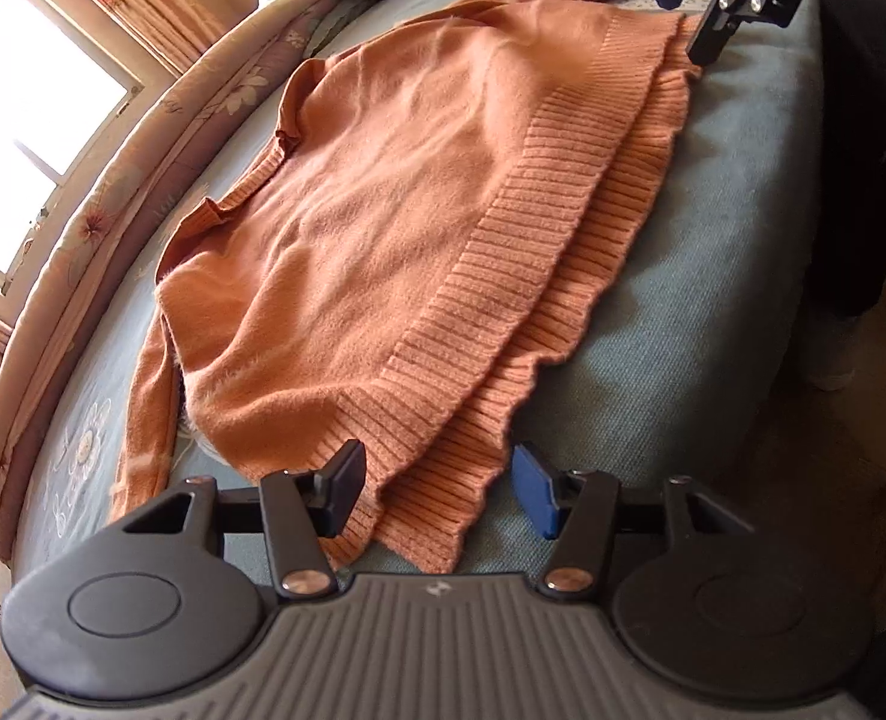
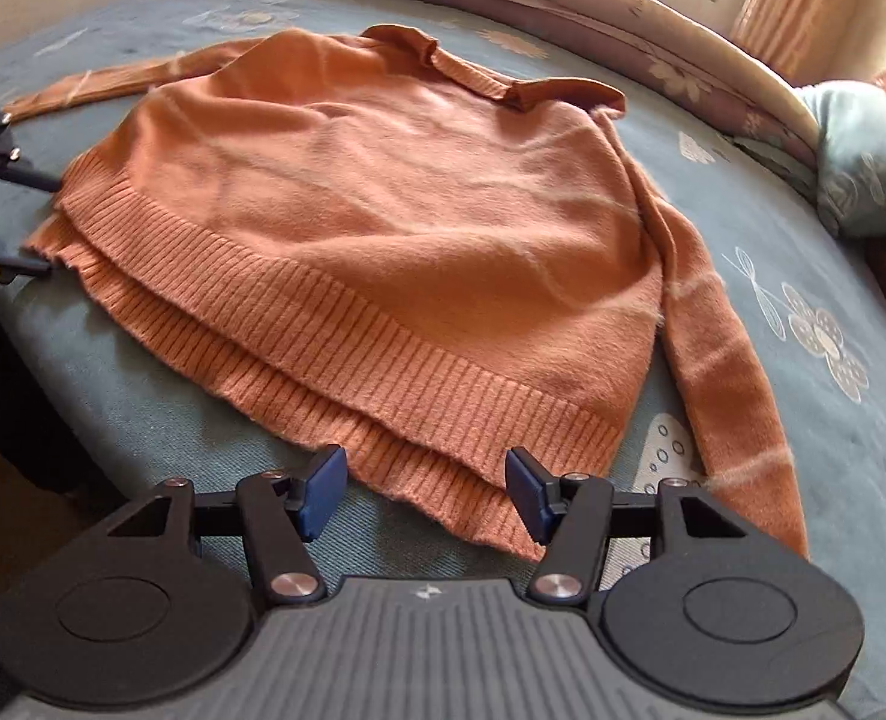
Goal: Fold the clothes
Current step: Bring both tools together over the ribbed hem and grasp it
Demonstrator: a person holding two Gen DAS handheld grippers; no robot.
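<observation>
An orange ribbed-knit sweater (image 2: 383, 228) lay flat near the blue bed's (image 2: 143, 408) edge; both hand-held grippers, left (image 1: 437, 492) and right (image 2: 425, 495), stood open astride its hem corners.

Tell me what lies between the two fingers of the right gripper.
In the right wrist view, the ribbed hem of the orange sweater lies between the open right gripper's fingers, over the blue bedspread.

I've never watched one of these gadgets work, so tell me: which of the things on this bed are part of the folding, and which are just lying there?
Part of the job:
- orange sweater, spread flat on the bed
- left gripper, open at one hem corner
- right gripper, open at the other hem corner

Just lying about:
- pale green pillow
- floral quilt rolled along the far edge
- blue bedsheet underneath
</observation>
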